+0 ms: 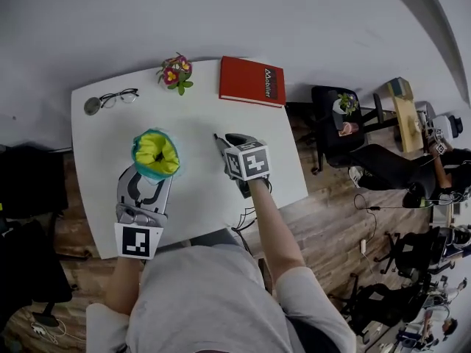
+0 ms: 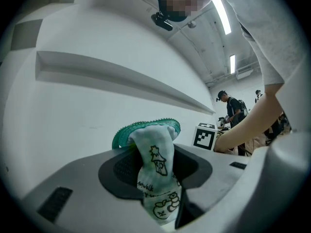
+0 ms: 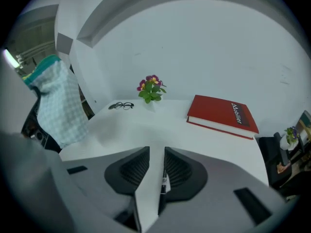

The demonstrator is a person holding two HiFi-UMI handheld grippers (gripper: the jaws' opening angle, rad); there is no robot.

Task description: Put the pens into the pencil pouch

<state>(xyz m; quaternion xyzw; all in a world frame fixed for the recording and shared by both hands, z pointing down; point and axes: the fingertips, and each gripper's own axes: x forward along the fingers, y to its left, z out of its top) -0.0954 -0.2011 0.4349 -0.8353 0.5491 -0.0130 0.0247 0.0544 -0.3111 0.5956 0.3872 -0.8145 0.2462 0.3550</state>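
Observation:
My left gripper [image 1: 147, 176] holds the pencil pouch [image 1: 156, 153] above the white table [image 1: 199, 120]. The pouch is teal with a yellow inside, and its open mouth faces up. In the left gripper view the jaws [image 2: 154, 155] pinch the pouch [image 2: 156, 164] by its printed cloth. My right gripper [image 1: 228, 143] is to the right of the pouch, tilted down close to the table. Its jaws [image 3: 157, 152] stand a little apart. A thin black-and-white pen [image 3: 163, 181] shows in the gap, along the right jaw. The pouch [image 3: 56, 101] hangs to the upper left in the right gripper view.
A red book [image 1: 252, 81] lies at the table's far right. A small flower pot [image 1: 176, 72] stands at the far middle, and glasses [image 1: 118, 96] with a round disc [image 1: 92, 106] lie at the far left. Office chairs [image 1: 338, 123] stand past the right edge.

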